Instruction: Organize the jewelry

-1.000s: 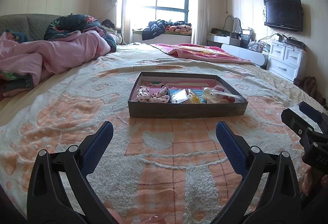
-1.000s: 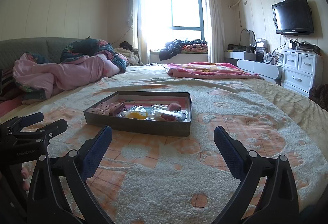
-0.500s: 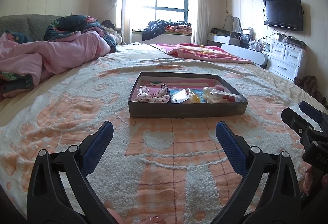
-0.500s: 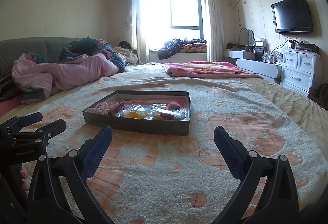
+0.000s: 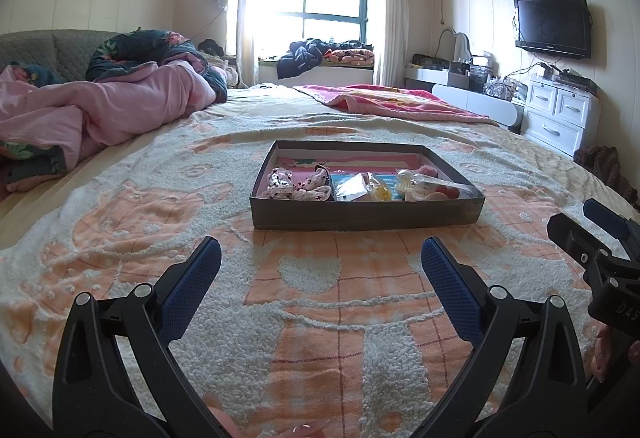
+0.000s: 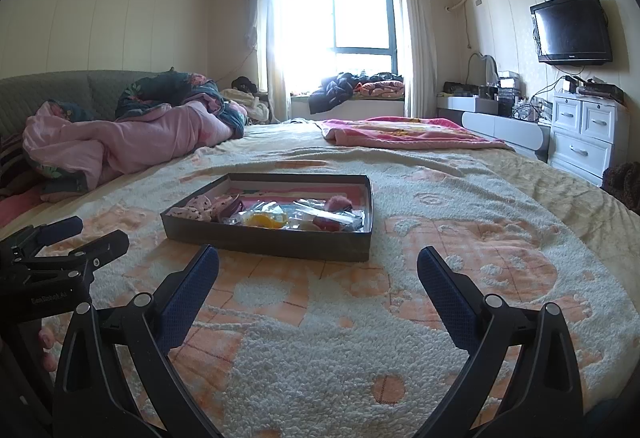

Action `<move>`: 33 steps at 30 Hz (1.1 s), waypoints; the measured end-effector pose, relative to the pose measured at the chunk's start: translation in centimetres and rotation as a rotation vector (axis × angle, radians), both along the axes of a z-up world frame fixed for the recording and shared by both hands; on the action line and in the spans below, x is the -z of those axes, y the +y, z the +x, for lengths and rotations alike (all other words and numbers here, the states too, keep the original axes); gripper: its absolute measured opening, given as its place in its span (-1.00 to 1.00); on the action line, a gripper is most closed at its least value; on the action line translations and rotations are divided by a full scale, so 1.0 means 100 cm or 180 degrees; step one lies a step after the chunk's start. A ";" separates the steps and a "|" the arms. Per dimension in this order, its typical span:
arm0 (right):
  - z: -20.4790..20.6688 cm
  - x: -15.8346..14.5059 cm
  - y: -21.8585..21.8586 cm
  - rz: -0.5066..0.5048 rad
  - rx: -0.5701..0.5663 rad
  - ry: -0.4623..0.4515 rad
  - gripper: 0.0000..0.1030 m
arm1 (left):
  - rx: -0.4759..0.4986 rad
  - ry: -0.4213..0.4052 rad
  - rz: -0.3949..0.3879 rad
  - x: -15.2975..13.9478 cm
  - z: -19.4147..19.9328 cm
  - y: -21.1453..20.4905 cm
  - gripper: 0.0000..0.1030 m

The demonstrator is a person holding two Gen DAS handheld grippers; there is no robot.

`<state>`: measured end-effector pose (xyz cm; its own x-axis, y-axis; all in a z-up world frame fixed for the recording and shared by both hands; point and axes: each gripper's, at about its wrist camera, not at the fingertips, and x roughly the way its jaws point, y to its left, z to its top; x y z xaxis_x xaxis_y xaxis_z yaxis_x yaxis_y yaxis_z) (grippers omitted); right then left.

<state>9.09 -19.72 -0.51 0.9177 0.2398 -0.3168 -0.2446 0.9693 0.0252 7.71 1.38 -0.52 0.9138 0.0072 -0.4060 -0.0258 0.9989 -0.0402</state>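
A bed blanket (image 5: 320, 318) with an orange and white pattern fills both views. A shallow grey tray (image 5: 366, 213) rests on it at twelve o'clock from the left gripper (image 5: 321, 262) and about eleven o'clock from the right gripper (image 6: 318, 268). Both grippers sit low over the blanket, well short of the tray, jaws spread wide and empty. Inside the tray lie spotted fabric hair ties (image 5: 294, 185) at its left end and clear packets (image 5: 432, 185) of small jewelry to the right.
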 end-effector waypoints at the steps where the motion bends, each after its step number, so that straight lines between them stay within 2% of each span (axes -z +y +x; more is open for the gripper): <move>1: 0.000 0.000 0.000 -0.0002 -0.0003 -0.0001 0.88 | -0.0001 -0.0002 -0.0004 0.000 0.000 0.000 0.78; 33: 0.000 0.003 0.000 -0.0002 0.0001 0.0019 0.88 | 0.0011 0.0013 0.0001 -0.002 0.000 -0.003 0.78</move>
<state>9.12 -19.73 -0.86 0.9158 0.2394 -0.3226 -0.2443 0.9694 0.0260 7.71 1.12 -0.37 0.9122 0.0042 -0.4098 -0.0225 0.9990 -0.0398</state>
